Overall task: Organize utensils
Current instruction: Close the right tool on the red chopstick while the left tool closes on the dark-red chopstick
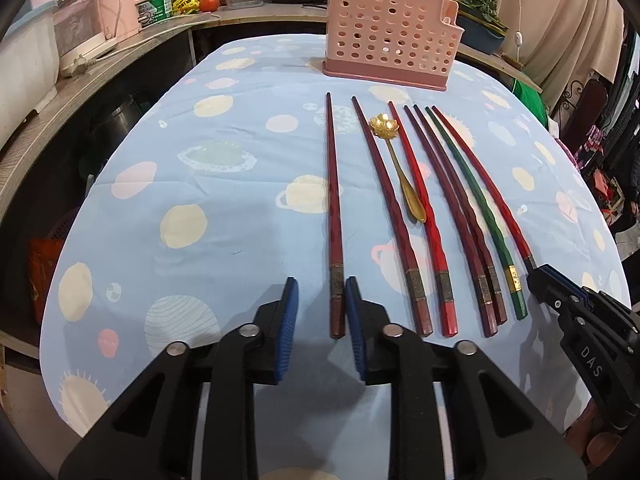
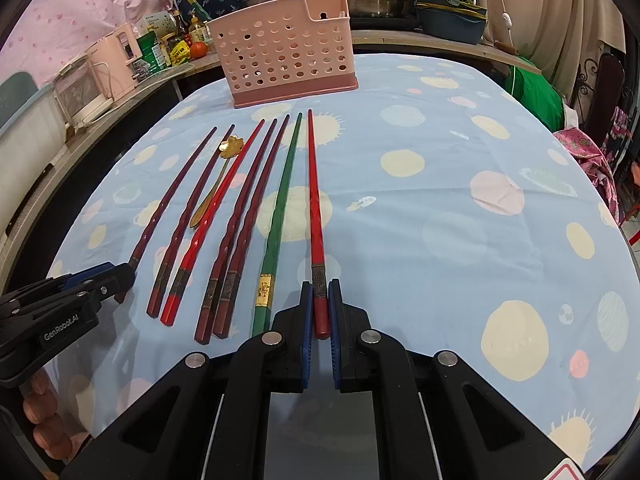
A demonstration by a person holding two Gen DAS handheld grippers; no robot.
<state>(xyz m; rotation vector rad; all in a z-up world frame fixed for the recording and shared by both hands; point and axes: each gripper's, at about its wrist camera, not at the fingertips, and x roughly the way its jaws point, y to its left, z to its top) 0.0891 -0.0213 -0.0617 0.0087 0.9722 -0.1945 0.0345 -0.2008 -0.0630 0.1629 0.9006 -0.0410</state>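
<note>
1. Black jaw arms with blue pads fill the foreground of both wrist views; each gripper sits at the near end of the utensil row on the counter [image 1: 224, 92], which is covered in a blue planet-print cloth.
2. In the left wrist view, the left gripper [image 1: 322, 300] brackets the handle of the leftmost dark red chopstick [image 1: 333, 208]. Its jaws are narrow: the right pad touches the handle, but a visible gap remains on the left, so no firm grip shows.
3. In the right wrist view, the right gripper [image 2: 321, 304] has its jaws closed down on the handle of the rightmost bright red chopstick [image 2: 314, 216], which lies flat on the cloth.
4. Between these two lie more dark red chopsticks, one red one, a green chopstick [image 2: 280, 208] with a gold band, and a gold flower-bowl spoon [image 1: 400, 160].
5. At the far end of the counter stands the pink perforated utensil holder [image 2: 284, 52], well apart from the row and probably the destination.
6. Risks, as judged:
   - Lifting the left chopstick before both pads press could let it slip or roll.
   - Each stick is held near one end, so the long tip may droop or swing.
   - A swinging tip could knock neighbouring sticks or catch the holder's rim.
</note>
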